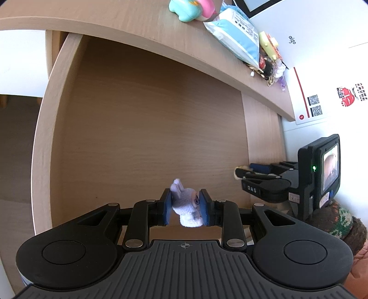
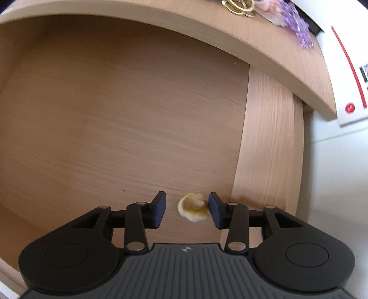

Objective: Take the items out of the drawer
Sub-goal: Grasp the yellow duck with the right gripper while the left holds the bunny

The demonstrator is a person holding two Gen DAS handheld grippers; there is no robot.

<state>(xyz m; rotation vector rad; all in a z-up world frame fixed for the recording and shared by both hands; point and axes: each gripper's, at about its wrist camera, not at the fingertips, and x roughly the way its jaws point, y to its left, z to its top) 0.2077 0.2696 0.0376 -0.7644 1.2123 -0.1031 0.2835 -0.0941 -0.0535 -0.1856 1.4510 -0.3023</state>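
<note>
The wooden drawer (image 1: 43, 138) stands pulled out under the desk edge, its floor mostly bare. My left gripper (image 1: 186, 207) is shut on a small pale grey-lilac bunny figure (image 1: 187, 208), held above the drawer floor. In the right wrist view, my right gripper (image 2: 186, 210) is open, pointing down at a small cream-yellow item (image 2: 192, 210) lying on the drawer floor by the right wall (image 2: 271, 138). The item sits between the pads, close to the right one; the left pad stands clear of it. The right gripper (image 1: 247, 171) also shows at the right of the left wrist view.
On the desk top (image 1: 138, 20) above the drawer lie a teal and pink toy (image 1: 184, 9), a blue-white wipes pack (image 1: 234, 34), a yellow toy (image 1: 268, 43), gold key rings (image 2: 239, 7), purple beads (image 2: 296, 25) and a white box (image 1: 322, 92). A knitted sleeve (image 1: 340, 220) is at the right.
</note>
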